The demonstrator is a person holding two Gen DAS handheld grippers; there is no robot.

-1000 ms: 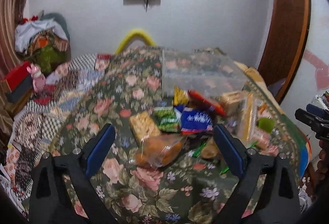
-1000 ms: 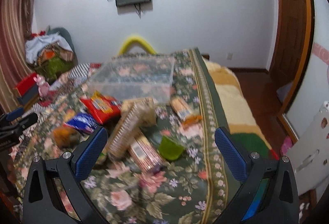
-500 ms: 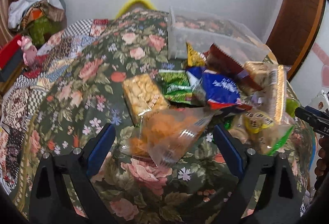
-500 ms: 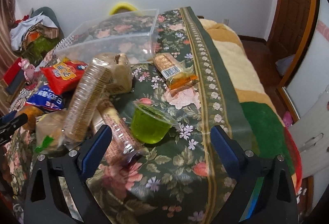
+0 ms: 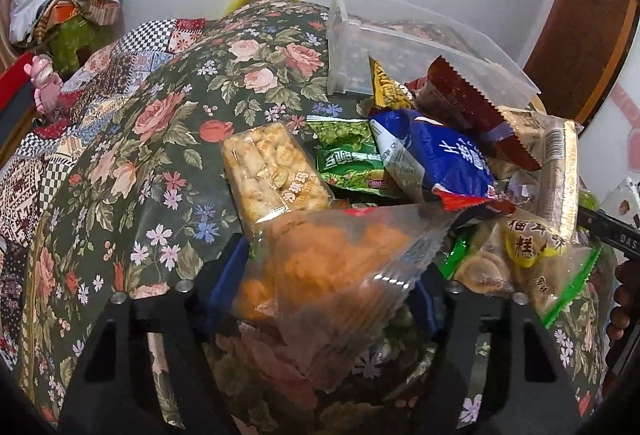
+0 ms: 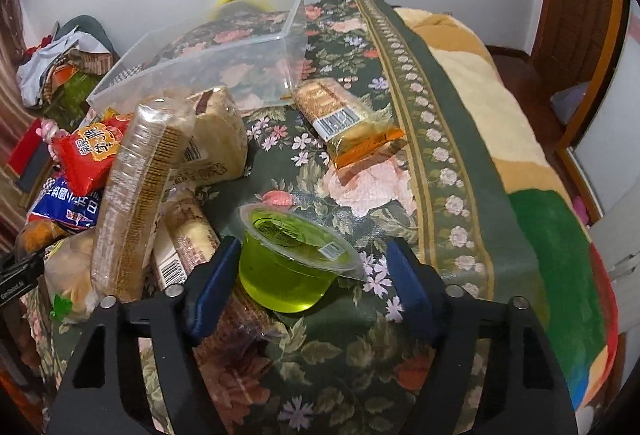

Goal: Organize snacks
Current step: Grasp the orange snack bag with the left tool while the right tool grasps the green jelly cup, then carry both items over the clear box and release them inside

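Observation:
Snacks lie piled on a floral bedspread (image 5: 160, 163). A clear bag of orange snacks (image 5: 320, 275) sits between the blue pads of my left gripper (image 5: 326, 287); the jaws are closing and the pads meet the bag's sides. My right gripper (image 6: 310, 275) is closing around a green jelly cup (image 6: 292, 267). Its left pad touches the cup, but a gap remains on the right. Behind the pile stands an empty clear plastic box (image 5: 400, 35) (image 6: 224, 47).
Near the orange bag lie a biscuit pack (image 5: 272, 171), a green packet (image 5: 348, 159) and a blue packet (image 5: 436, 163). A tall cracker sleeve (image 6: 136, 195) leans left of the cup, and a wrapped cake (image 6: 344, 119) lies beyond it. A hand (image 5: 624, 295) shows at the right edge.
Both grippers have come down closer to the pile and narrowed their jaws. The orange bag now lies between the left pads, the jelly cup between the right ones.

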